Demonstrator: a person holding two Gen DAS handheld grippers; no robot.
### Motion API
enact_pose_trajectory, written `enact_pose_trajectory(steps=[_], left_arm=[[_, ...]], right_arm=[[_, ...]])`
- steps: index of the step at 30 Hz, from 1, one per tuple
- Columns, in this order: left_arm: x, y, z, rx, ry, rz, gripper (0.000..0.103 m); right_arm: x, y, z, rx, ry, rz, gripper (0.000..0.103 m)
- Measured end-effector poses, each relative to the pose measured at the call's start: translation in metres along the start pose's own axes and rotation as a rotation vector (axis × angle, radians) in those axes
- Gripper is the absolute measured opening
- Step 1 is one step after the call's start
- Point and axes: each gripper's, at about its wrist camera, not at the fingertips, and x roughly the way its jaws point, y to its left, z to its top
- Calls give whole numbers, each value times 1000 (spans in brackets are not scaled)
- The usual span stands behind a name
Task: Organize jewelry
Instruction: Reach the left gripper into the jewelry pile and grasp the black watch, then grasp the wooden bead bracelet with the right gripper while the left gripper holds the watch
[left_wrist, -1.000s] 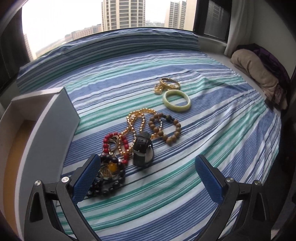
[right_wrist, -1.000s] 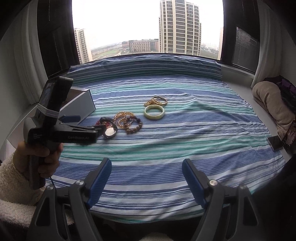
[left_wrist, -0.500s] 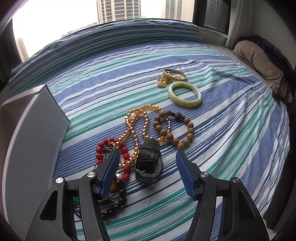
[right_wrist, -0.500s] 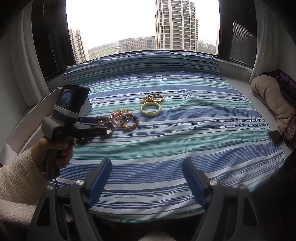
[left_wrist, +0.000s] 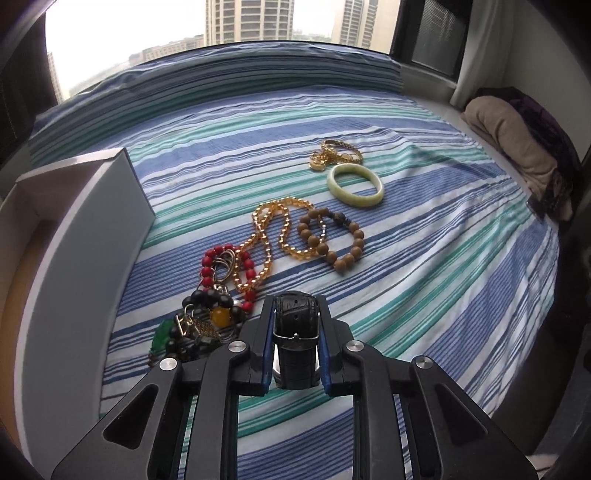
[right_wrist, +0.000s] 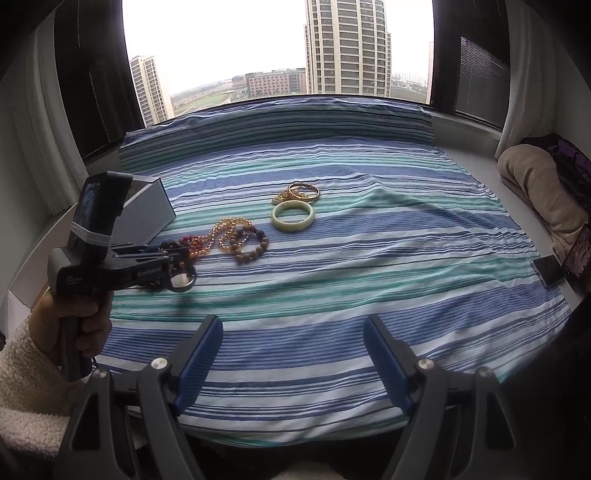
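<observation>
Left gripper (left_wrist: 295, 314) just closed on black-strapped watch (left_wrist: 295, 325), apparently lifted off striped cloth (left_wrist: 424, 277), right gripper (right_wrist: 293, 354) gaping empty; next, carry into white box (left_wrist: 74, 236).

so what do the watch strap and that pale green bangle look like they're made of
Watch strap: looks like black leather, semi-gloss with a crocodile-style embossed grain, punched holes and a metal buckle; could be faux leather.
Pale green bangle: looks like jade or similar polished stone, smooth, milky and slightly translucent; glass or resin can't be ruled out.
</observation>
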Motion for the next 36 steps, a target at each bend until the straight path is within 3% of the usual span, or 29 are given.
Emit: enact_pose_trajectory(steps=[11, 17, 21, 22, 25, 29, 34, 36], left_arm=[[-56, 9, -49, -33, 1, 7, 19], [-66, 36, -72, -125, 12, 53, 19], [-76, 49, -83, -175, -2, 66, 19], [-78, 51, -84, -184, -6, 66, 19], [-83, 55, -88, -203, -12, 67, 19], [-90, 59, -92, -216, -23, 77, 19], [-97, 67, -100, -237, -39, 83, 19], [-95, 70, -102, -246, -32, 76, 19]], right_arm=[[21, 1, 3, -42, 40, 32, 80], [54, 2, 29, -148, -1, 148, 80], [107, 18, 55, -205, 76, 283, 80], [121, 25, 61, -222, 95, 307, 76], [164, 50, 76, -304, 162, 344, 44], [215, 67, 86, -339, 241, 334, 38], [243, 48, 103, -273, 234, 245, 37], [253, 48, 104, -295, 256, 228, 32]])
